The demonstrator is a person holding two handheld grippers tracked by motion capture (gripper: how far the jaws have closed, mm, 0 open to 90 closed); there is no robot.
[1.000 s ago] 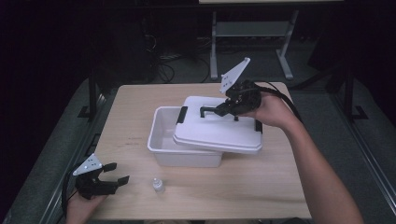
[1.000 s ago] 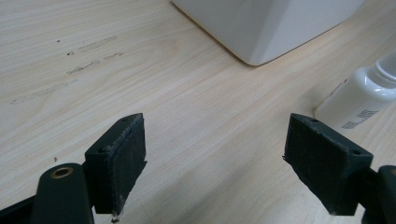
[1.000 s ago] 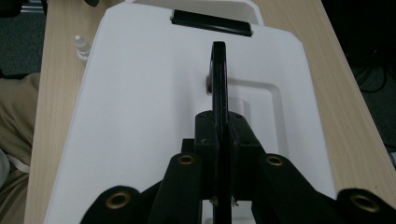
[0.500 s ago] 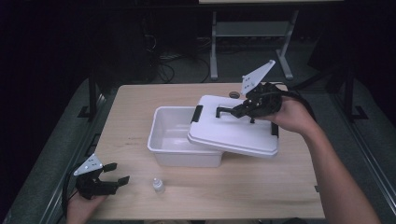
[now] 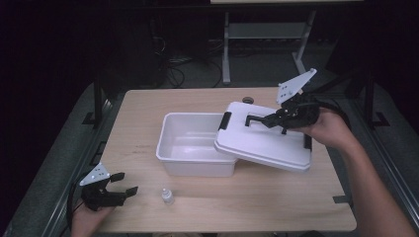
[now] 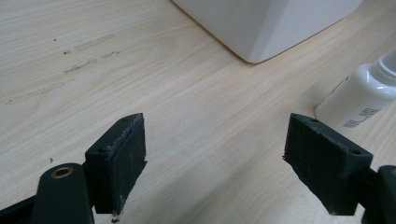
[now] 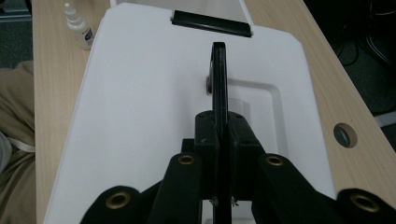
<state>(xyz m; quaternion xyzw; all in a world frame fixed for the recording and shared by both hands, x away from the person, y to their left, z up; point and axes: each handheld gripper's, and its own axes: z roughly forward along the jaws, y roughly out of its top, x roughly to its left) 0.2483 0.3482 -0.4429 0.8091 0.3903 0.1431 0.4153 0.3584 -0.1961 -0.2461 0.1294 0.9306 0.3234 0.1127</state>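
Note:
A white plastic bin [image 5: 192, 143] stands in the middle of the table. Its white lid [image 5: 264, 145] hangs tilted, its left edge over the bin's right rim. My right gripper [image 5: 271, 121] is shut on the lid's black handle [image 7: 219, 74], which stands up between the jaws in the right gripper view. A black latch [image 7: 211, 23] shows at the lid's far end. My left gripper [image 5: 123, 184] rests open at the table's front left corner, nothing between its pads [image 6: 119, 161]. A small white dropper bottle [image 5: 167, 196] stands just right of it, also seen as the bottle [image 6: 362, 95] beyond the right jaw.
The wooden table [image 5: 148, 108] has a round cable hole [image 5: 248, 100] near its back edge. A dark floor with cables and a metal stand [image 5: 227, 44] lies behind. The bin's corner [image 6: 266, 28] sits ahead of the left gripper.
The right gripper has carried the lid to the right and lowered it, uncovering most of the bin. The left gripper has stayed still.

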